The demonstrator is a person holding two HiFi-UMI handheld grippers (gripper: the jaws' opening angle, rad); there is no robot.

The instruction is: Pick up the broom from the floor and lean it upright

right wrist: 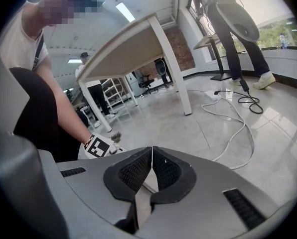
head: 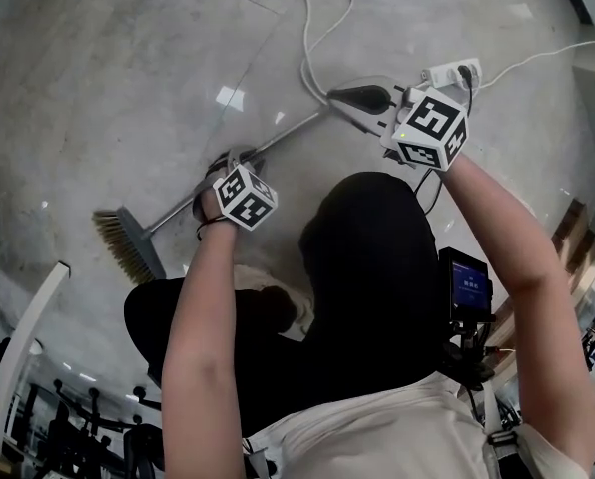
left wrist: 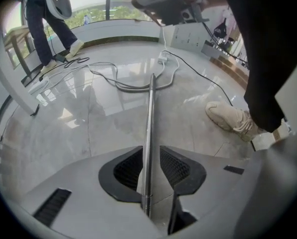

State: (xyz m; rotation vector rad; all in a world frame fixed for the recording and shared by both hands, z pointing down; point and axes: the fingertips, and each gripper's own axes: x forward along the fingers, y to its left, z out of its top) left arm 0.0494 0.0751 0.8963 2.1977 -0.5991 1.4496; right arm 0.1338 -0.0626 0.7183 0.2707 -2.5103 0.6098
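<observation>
Broom (head: 278,138) lies flat on the floor (head: 108,88), bristles at my left. My left gripper (left wrist: 149,153) straddles the handle, jaws apart, not clamping. My right gripper (right wrist: 152,153) sits near the handle's far end, jaws closed tip to tip.

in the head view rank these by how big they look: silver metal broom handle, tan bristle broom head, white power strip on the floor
1. silver metal broom handle, longest by far
2. tan bristle broom head
3. white power strip, smallest
</observation>
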